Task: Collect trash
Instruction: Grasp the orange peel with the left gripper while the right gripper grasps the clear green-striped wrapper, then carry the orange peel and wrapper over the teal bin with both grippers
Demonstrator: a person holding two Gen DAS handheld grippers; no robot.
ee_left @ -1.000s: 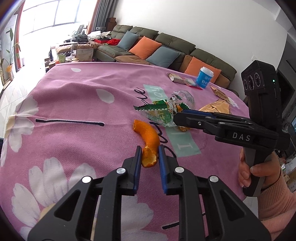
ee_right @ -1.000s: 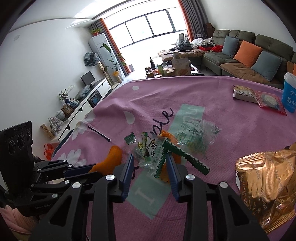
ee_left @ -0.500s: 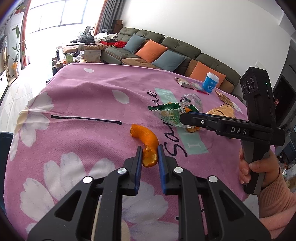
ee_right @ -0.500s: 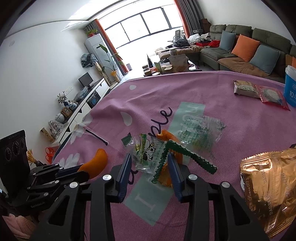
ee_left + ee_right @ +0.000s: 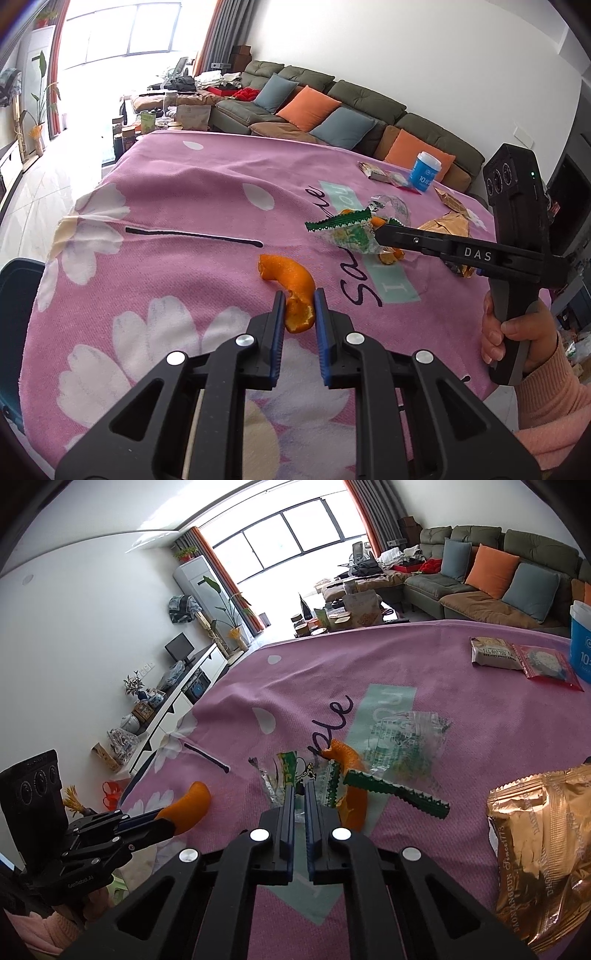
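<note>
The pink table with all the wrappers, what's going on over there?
A person is clearing trash off a pink flowered tablecloth with two handheld tools. The left claw is shut on a curl of orange peel. The right claw has just been closing and now pinches a clear green-edged wrapper. A gold snack bag, more packets and a blue cup are not yet collected.

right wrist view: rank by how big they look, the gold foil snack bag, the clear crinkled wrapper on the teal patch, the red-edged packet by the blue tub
1. gold foil snack bag, though it lies nearest the camera, which inflates it
2. clear crinkled wrapper
3. red-edged packet, farthest, so it may be larger than it looks
</note>
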